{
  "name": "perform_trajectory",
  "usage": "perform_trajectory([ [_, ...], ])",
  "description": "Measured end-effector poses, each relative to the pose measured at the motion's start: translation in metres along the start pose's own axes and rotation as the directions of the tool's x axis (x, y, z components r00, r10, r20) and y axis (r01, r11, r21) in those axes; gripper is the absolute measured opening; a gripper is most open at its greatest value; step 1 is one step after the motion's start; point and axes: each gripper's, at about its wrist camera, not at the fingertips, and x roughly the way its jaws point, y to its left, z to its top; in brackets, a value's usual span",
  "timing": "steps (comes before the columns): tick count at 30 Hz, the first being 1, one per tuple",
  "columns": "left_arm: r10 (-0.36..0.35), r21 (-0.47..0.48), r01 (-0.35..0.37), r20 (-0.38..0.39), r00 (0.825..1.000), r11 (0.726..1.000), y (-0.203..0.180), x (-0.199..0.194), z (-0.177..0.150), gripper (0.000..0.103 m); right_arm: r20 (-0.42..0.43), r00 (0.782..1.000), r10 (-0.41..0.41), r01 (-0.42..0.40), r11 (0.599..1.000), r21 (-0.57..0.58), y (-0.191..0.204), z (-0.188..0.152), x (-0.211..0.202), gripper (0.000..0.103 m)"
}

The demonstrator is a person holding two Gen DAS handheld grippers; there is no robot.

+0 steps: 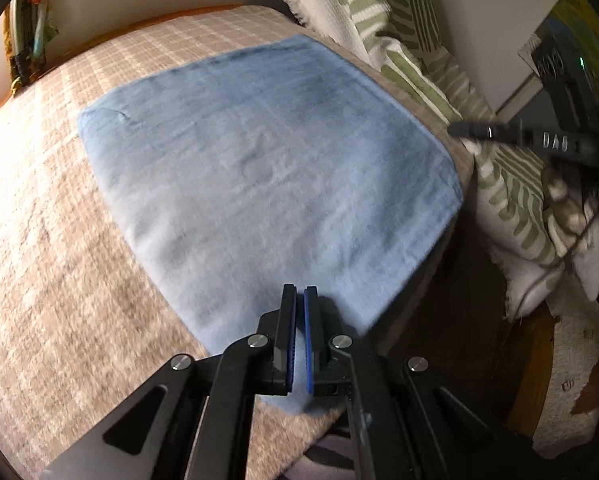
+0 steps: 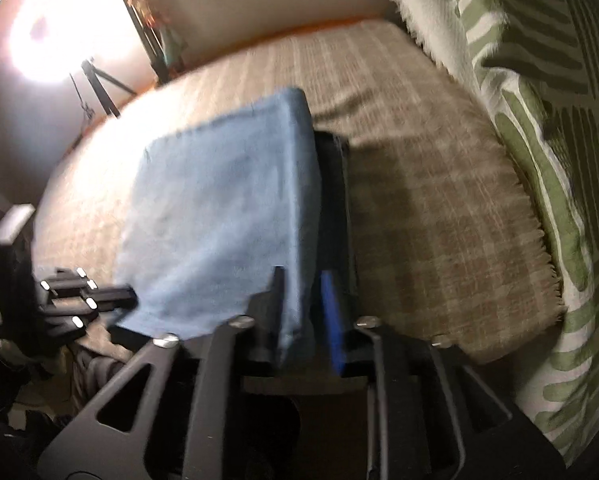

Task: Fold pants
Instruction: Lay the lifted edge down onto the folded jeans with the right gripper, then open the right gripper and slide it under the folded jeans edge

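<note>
Folded blue pants [image 1: 267, 168] lay flat on the beige checked bed cover [image 1: 59, 240], left gripper [image 1: 299, 300] fingers clamped on their near edge, right gripper [image 2: 303, 284] fingers parted around the fold's side edge, gripper lettering too blurred to read.

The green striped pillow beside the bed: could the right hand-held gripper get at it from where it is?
Probably yes. The green striped pillow lies beside the right hand-held gripper, with only bare plaid bedspread between, though blue pants fabric sits between its parted jaws.

The right wrist view is motion-blurred. There the pants [image 2: 227, 216] hide the right gripper [image 2: 299, 300]'s left finger, and glare washes out the top-left corner.
</note>
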Motion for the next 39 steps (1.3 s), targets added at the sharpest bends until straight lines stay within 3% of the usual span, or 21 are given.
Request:
perform_trajectory([
  [5,-0.013,0.006,0.013,-0.009,1.000,1.000,-0.002,-0.010,-0.013,0.001,0.019,1.000,0.016,-0.016,1.000,-0.018,0.004,0.010,0.013,0.044],
  [7,-0.027,-0.016,0.027,0.001,1.000,1.000,0.001,-0.019,-0.018,0.001,0.019,1.000,-0.005,0.006,0.998,-0.064,0.005,0.014,0.023,0.058],
  [11,-0.009,-0.048,0.012,0.064,0.998,0.999,0.008,-0.037,-0.021,0.001,0.021,0.999,0.037,-0.037,0.999,-0.007,-0.009,0.021,0.036,0.059],
  [14,0.021,-0.070,-0.013,0.111,0.994,0.997,0.016,-0.043,-0.018,0.001,0.034,0.999,0.026,-0.027,1.000,0.013,-0.018,0.023,0.041,0.070],
  [22,0.059,-0.123,-0.057,0.019,0.998,0.991,0.039,-0.011,-0.012,0.001,-0.025,1.000,0.004,-0.005,0.999,-0.039,-0.018,0.022,0.061,0.083],
  [28,0.055,-0.067,-0.052,0.047,0.997,0.996,0.039,-0.004,-0.012,0.001,-0.043,0.999,0.009,-0.010,1.000,-0.030,-0.022,0.018,0.073,0.100],
  [32,0.021,-0.119,-0.015,0.054,0.998,0.993,0.045,-0.002,-0.007,0.001,-0.065,0.996,0.058,-0.057,0.998,0.014,-0.028,0.017,0.081,0.103],
  [39,0.036,-0.032,-0.034,0.052,0.998,0.999,0.038,0.002,-0.003,0.001,-0.073,0.993,0.093,-0.092,0.995,0.025,-0.026,0.015,0.094,0.103],
])
